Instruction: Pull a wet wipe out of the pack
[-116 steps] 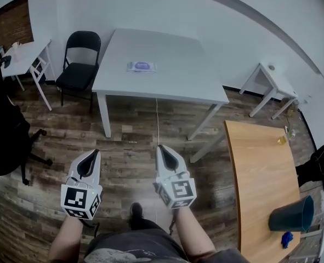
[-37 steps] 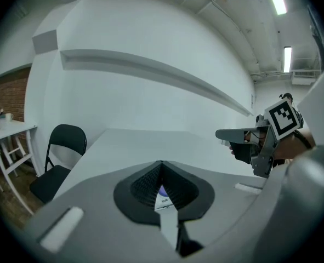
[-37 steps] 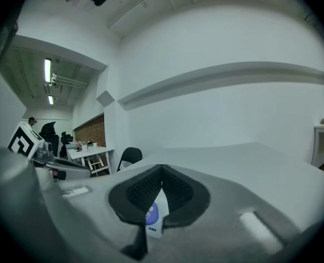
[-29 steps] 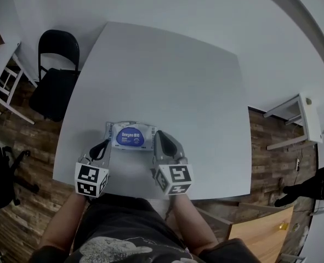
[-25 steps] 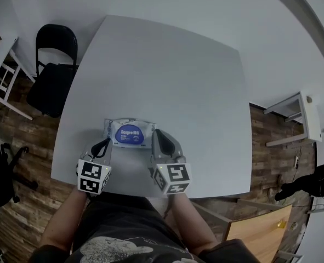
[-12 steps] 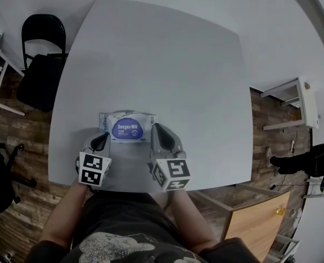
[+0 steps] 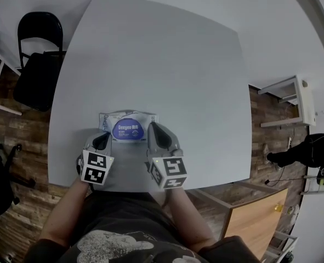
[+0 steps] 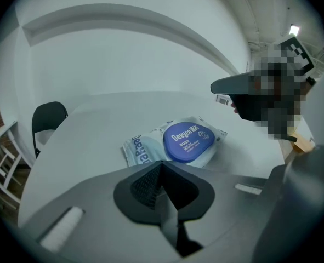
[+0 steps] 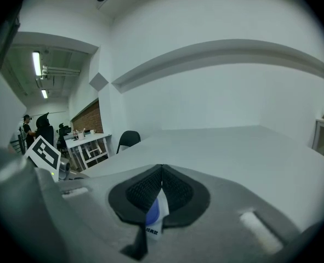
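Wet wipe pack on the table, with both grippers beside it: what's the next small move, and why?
Probably open the right gripper and move it to the edge of the blue lid. The wet wipe pack lies flat, lid closed; the right and the left gripper sit at its near edge, jaws shut, holding nothing.

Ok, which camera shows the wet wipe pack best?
The left gripper view: the wet wipe pack lies close, nearly whole, blue lid plain. The head view shows it small, from above. The right gripper view shows only a sliver below its jaws.
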`<state>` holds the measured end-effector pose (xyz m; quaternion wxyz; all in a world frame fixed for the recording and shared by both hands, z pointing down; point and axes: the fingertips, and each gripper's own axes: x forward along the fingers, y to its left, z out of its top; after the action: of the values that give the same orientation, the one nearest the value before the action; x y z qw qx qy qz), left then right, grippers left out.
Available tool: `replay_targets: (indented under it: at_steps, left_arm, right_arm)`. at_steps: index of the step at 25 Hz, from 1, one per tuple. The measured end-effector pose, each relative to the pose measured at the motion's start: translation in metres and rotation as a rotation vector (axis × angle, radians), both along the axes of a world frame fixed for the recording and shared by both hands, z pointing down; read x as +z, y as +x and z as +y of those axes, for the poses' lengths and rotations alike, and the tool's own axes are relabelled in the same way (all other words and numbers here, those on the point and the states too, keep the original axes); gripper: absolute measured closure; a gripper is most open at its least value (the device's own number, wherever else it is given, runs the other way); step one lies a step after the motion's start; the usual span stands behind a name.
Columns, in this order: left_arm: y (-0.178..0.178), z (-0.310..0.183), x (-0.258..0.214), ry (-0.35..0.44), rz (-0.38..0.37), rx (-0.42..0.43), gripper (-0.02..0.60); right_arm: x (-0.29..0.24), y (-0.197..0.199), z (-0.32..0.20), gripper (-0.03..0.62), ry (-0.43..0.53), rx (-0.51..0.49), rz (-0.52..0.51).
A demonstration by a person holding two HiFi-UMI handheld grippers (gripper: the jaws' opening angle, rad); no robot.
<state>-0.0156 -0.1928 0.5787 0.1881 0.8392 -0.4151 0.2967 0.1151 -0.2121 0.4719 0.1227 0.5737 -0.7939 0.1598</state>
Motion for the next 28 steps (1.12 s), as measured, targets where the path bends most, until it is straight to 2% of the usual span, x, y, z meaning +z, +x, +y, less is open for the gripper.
replay_targets:
  at_steps: [6, 11, 14, 22, 25, 28]
  left_arm:
    - [0.002, -0.001, 0.006, -0.058, -0.014, 0.005, 0.563]
    - [0.003, 0.001, 0.008, -0.066, -0.025, 0.009, 0.565]
    - [0.003, 0.001, 0.007, -0.070, -0.019, 0.012, 0.565]
    - [0.004, 0.003, 0.006, -0.070, -0.018, 0.032, 0.565]
    - [0.003, 0.002, 0.006, -0.069, -0.015, 0.039, 0.565]
    - [0.003, 0.001, 0.007, -0.066, -0.014, 0.046, 0.565]
  right_arm:
    - [0.008, -0.007, 0.001, 0.604, -0.032, -0.041, 0.052]
    - [0.020, -0.017, 0.005, 0.603, -0.074, -0.144, 0.123]
    - [0.027, -0.028, 0.008, 0.599, -0.084, -0.244, 0.199]
    - [0.052, -0.061, 0.024, 0.389, -0.124, -0.581, 0.466]
    - [0.062, -0.067, 0.024, 0.324, -0.140, -0.654, 0.544]
    - [0.073, -0.070, 0.024, 0.293, -0.161, -0.702, 0.590]
